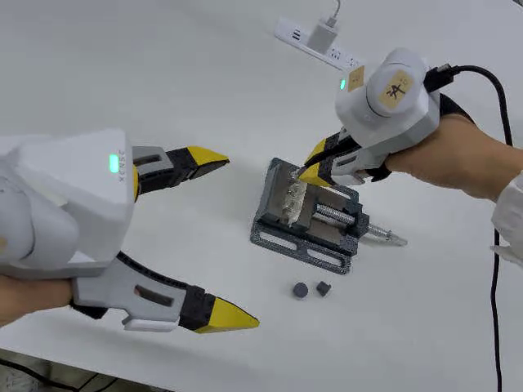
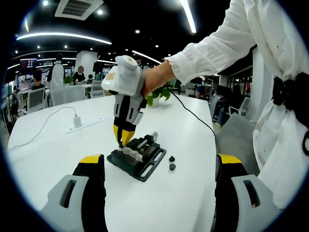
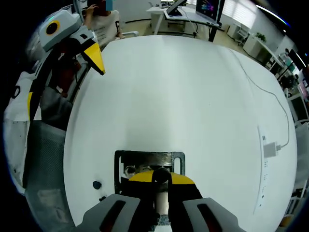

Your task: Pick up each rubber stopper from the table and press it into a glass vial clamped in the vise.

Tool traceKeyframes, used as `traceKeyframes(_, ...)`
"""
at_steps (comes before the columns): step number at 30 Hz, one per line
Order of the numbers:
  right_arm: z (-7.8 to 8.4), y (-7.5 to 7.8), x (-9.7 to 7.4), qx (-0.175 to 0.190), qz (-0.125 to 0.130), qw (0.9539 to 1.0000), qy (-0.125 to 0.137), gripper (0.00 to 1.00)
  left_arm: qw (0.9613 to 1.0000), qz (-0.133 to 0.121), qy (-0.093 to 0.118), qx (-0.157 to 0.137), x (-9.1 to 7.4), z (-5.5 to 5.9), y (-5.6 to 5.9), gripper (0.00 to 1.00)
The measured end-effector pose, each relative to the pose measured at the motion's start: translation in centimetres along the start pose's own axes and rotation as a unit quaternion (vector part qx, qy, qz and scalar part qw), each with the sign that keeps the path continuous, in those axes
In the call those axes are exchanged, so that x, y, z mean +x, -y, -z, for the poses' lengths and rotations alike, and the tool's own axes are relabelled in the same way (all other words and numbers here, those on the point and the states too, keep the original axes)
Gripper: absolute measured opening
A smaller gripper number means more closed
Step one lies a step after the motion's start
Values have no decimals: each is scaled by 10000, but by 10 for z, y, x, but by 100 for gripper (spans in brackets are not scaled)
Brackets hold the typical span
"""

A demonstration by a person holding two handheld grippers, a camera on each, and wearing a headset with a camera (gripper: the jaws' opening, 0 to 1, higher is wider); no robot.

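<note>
Left hand-held gripper [image 1: 219, 237]: its two jaws are spread wide apart and hold nothing. It hangs above the worktop [image 1: 163, 65], off to the left of the vise.
Right hand-held gripper [image 1: 305, 171]: its yellow tips are almost together. They pinch a small dark rubber stopper [image 3: 161, 175]. The tips point down at the far end of the vise.
Vise [image 1: 310, 224]: dark and flat, it sits on the white worktop. Its screw handle sticks out to the right.
Glass vials [image 1: 292, 200]: clear glass, squeezed between the two sides of the vise. I cannot tell how many there are.
Loose stoppers [image 1: 301, 289]: two small dark ones lie on the worktop just beside the vise. The second one [image 1: 324, 287] is close to the first.
Power strip [image 1: 315, 39]: white, at the far side of the worktop, with a white plug in it.
Black cable [image 1: 495, 245]: it runs from the right hand-held gripper down the right side.
</note>
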State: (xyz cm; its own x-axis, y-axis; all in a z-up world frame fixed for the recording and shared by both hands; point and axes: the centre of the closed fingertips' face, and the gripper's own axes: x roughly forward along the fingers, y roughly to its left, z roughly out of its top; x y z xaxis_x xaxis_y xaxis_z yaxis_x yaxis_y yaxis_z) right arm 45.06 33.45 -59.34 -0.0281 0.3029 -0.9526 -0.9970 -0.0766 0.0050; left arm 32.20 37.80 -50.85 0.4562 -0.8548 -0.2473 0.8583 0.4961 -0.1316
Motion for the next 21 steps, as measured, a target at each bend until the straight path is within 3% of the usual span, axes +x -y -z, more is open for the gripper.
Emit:
traceKeyframes(10, 0, -1, -2, 19, -30, 9999, 101, 7, 10000, -7, -14, -21, 0, 0, 0, 94)
traceKeyframes(13, -5, -3, -5, 166, -64, 9995, 260, 13, 10000, -16, -21, -20, 1, 0, -1, 94)
traceKeyframes(21, -7, 0, -17, 147, 6, 9992, 379, 9, 10000, -22, -29, -46, 0, 1, -3, 94)
